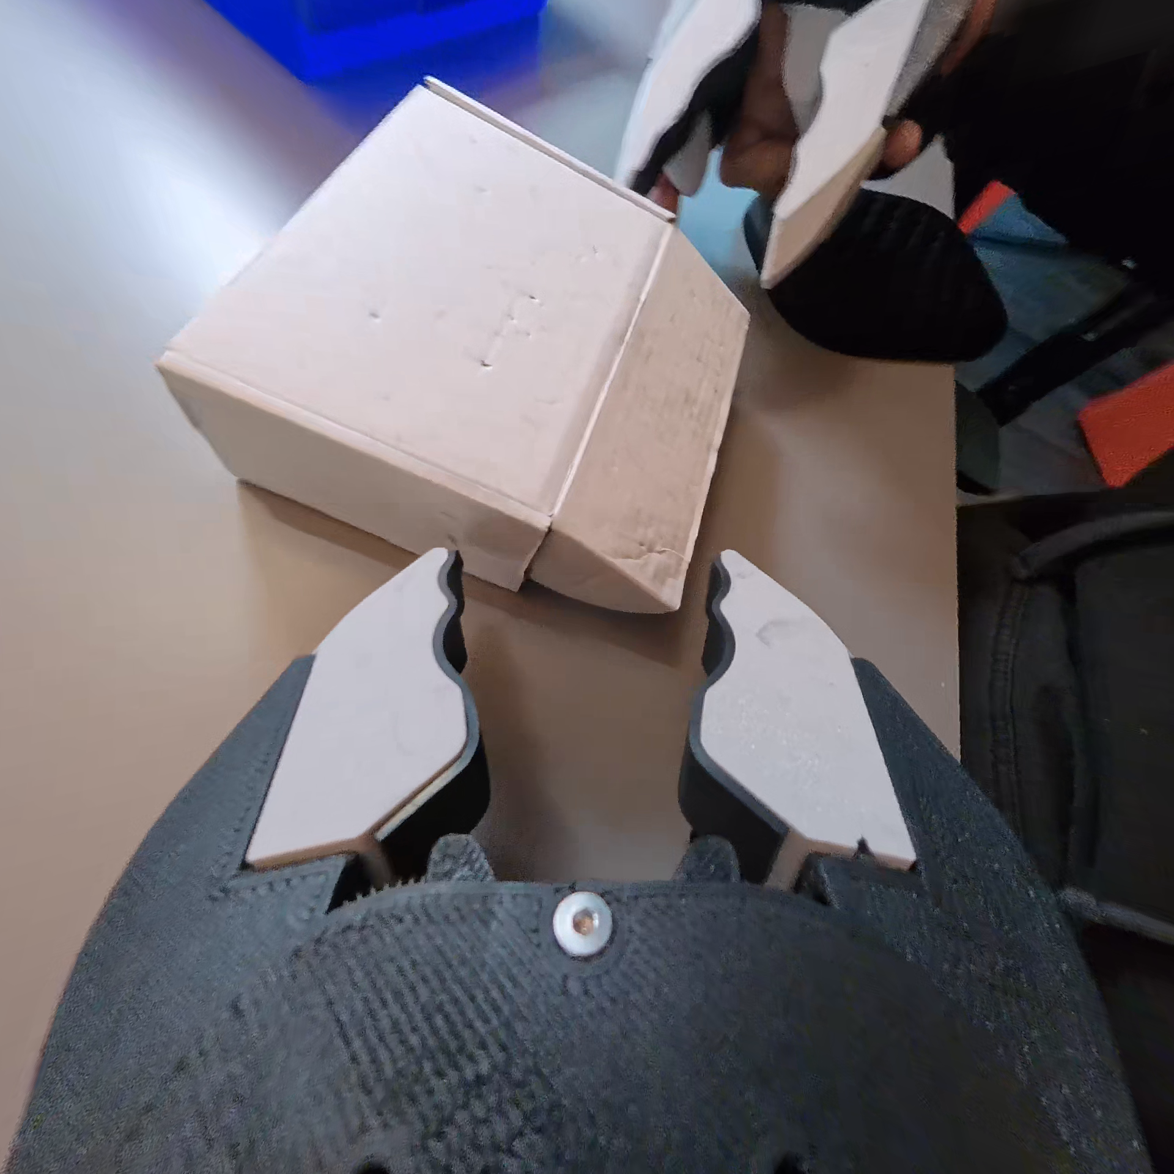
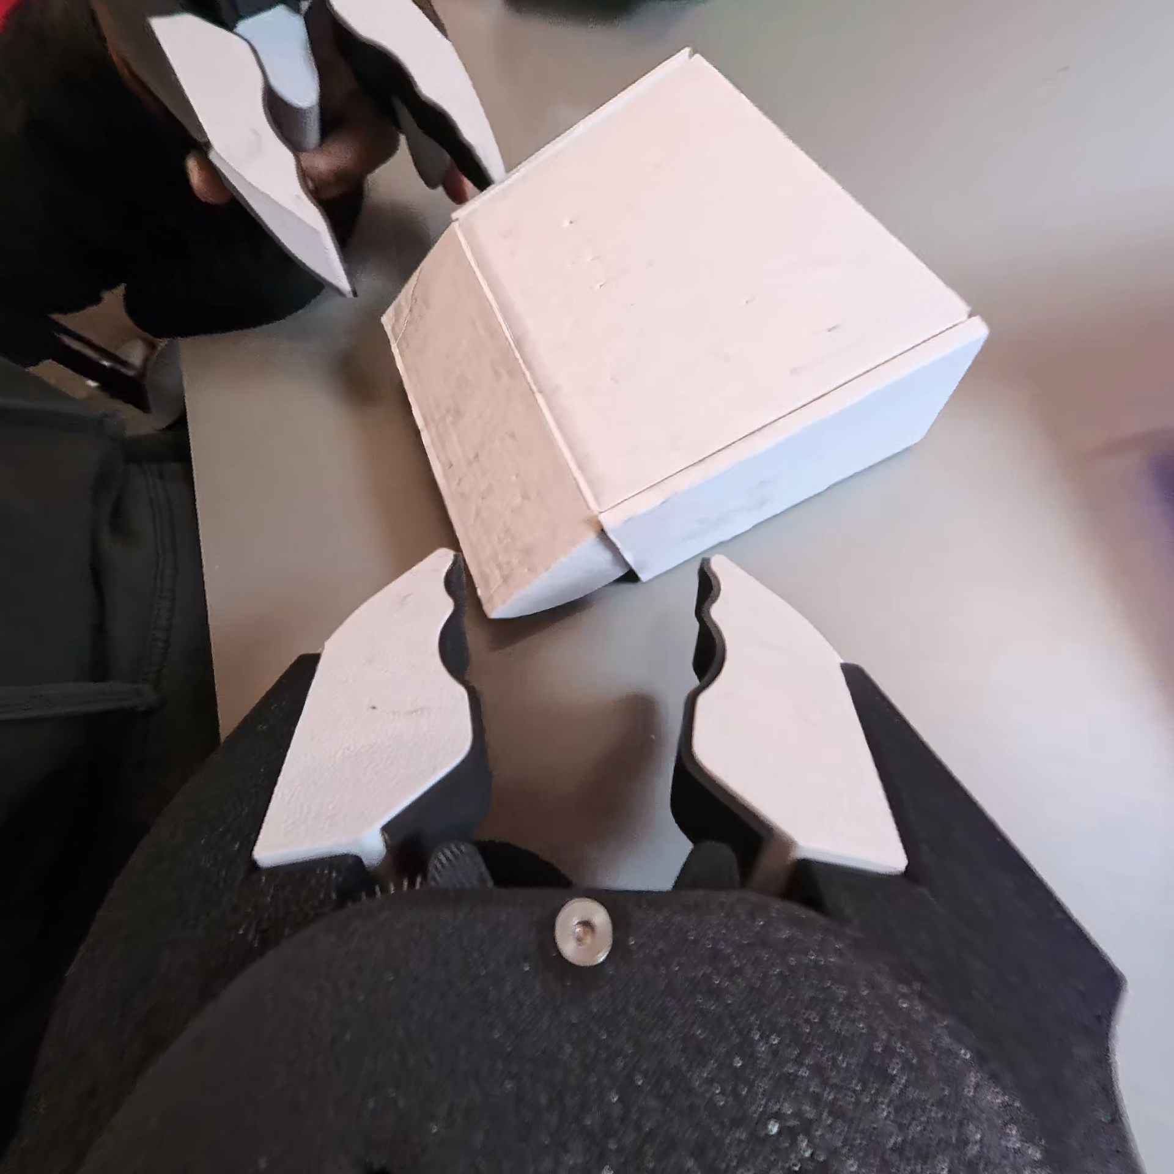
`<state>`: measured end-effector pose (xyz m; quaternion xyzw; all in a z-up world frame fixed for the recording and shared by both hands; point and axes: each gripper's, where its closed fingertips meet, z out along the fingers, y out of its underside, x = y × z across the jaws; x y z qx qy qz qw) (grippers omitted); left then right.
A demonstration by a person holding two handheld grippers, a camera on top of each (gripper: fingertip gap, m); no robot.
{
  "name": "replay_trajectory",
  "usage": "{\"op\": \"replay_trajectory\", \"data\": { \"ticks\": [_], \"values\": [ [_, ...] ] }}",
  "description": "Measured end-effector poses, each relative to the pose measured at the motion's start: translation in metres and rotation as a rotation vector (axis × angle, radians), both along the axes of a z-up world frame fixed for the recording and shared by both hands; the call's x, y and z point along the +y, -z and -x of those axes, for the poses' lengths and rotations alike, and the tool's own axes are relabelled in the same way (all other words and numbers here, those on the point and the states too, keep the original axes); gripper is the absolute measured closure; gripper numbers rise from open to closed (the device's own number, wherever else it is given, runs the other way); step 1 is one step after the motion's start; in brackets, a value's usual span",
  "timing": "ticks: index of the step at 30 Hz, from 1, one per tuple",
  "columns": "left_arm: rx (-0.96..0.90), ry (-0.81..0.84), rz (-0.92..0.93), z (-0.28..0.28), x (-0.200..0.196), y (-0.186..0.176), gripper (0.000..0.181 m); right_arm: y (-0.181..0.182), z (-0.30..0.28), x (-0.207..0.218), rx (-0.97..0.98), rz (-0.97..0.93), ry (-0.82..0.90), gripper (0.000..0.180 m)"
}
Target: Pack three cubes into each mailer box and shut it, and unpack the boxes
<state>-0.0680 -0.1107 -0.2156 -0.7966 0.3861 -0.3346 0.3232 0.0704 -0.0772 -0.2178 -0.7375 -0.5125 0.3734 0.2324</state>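
Squarely between both tongs, the closed mailer box [image 1: 445, 330] sits on the counter [image 1: 127, 572], its front flap facing the person. Left tongs [image 1: 584, 565] and right tongs [image 2: 578, 572] (both spread, empty) flank opposite front corners, about equally near.

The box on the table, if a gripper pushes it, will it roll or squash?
The box probably slides, not rolls: it is flat-sided and lies low on the smooth table. It may dent a little, since its cardboard already looks scuffed and creased. Its front flap slopes outward, so it might flex.
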Motion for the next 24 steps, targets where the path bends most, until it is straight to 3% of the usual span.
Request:
{"op": "replay_trajectory", "data": {
  "ticks": [4,11,21,24],
  "values": [
    [0.035,0.095,0.020,-0.006,0.005,0.011,0.115,0.009,0.008,0.003,0.006,0.020,-0.074,0.113],
    [0.146,0.067,-0.179,-0.003,0.015,0.020,0.135,0.019,0.007,0.013,-0.028,-0.205,-0.111,0.130],
    [0.280,0.059,-0.411,0.000,0.023,0.023,0.142,0.021,0.009,0.022,-0.057,-0.436,-0.075,0.140],
    [0.263,0.053,-0.387,0.000,0.024,0.023,0.142,0.021,0.008,0.021,-0.065,-0.428,-0.067,0.139]
  ]
}}
